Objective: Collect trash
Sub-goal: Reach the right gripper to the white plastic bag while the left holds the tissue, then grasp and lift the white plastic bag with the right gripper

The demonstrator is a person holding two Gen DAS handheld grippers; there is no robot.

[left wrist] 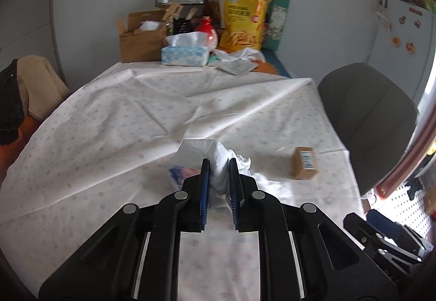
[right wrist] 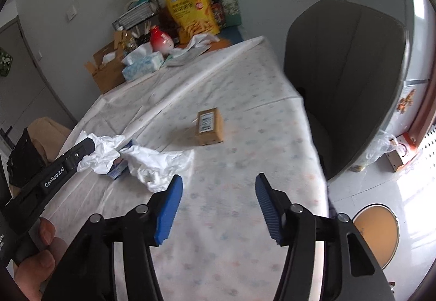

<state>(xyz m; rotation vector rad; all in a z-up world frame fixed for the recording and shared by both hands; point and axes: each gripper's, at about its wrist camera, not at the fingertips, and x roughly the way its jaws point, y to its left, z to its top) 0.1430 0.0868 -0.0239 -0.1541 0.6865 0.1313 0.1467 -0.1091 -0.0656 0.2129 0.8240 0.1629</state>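
Pale, faintly patterned cloth (left wrist: 122, 121) covers the table, creased in long folds, with a grey chair (right wrist: 346, 77) drawn up at its right edge. Along the far end by the wall stand an open cardboard box (left wrist: 140, 38), a blue-and-white tissue box (left wrist: 185, 54), a red-and-white jar (left wrist: 208, 31), a yellow snack bag (left wrist: 245, 21) and a tall green carton (left wrist: 278, 19).

Nearer the camera, the left gripper (left wrist: 219, 164) is clamped on a crumpled white plastic bag (left wrist: 218, 162); its blue pads (left wrist: 206, 181) press the bunched film from both sides. More of the white bag (right wrist: 152, 164) spreads over the cloth just beside it, and a small blue-and-pink packet (left wrist: 181, 174) lies partly under the film, touching it. In the right wrist view a hand (right wrist: 35, 263) grips the left tool's handle at the lower left.

The right gripper (right wrist: 219, 192) hovers over bare cloth with its jaws apart and nothing between them; its left blue pad (right wrist: 169, 208) sits just beside the edge of the spread bag.

A small brown cardboard box (right wrist: 210, 126) with a white label on top lies alone on the cloth, apart from the bag and both grippers, closer to the chair side.
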